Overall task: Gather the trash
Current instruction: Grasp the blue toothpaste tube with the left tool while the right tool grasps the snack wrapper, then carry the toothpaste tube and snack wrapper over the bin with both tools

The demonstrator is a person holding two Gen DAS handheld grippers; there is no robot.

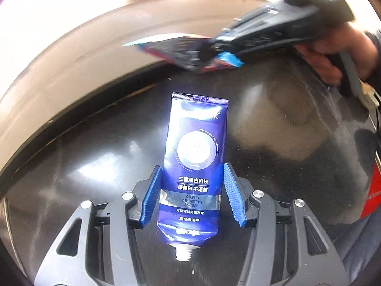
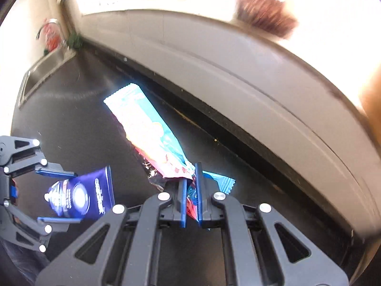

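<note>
**Trash items in hand over dark table**

Item 1, left: left gripper, black frame with blue ribbed pads. Its pads sit on either side of a dark blue toothpaste tube, closed against the tube's flanks near its lower half. Tube has no cap; bare threaded white neck points back toward the camera, crimped end points away. White printed text and a pale round emblem on the face. In the right wrist view the same tube shows at lower left between the two blue pads of the left gripper, held above the table.

Item 2, centre: glossy black table, strongly reflective, bordered at the far side by a pale wall panel.

Item 3, right: right gripper, fingers drawn close together and clamped on one end of a snack wrapper. Wrapper is light blue, white and red, crinkled, with a zigzag edge; its long end runs away up and left over the table. From the left wrist view the wrapper appears blurred, held by the right gripper at upper right, with the person's right hand on the handle.

Item 4, far left background of the right wrist view: a metal sink, set in the table.
</note>
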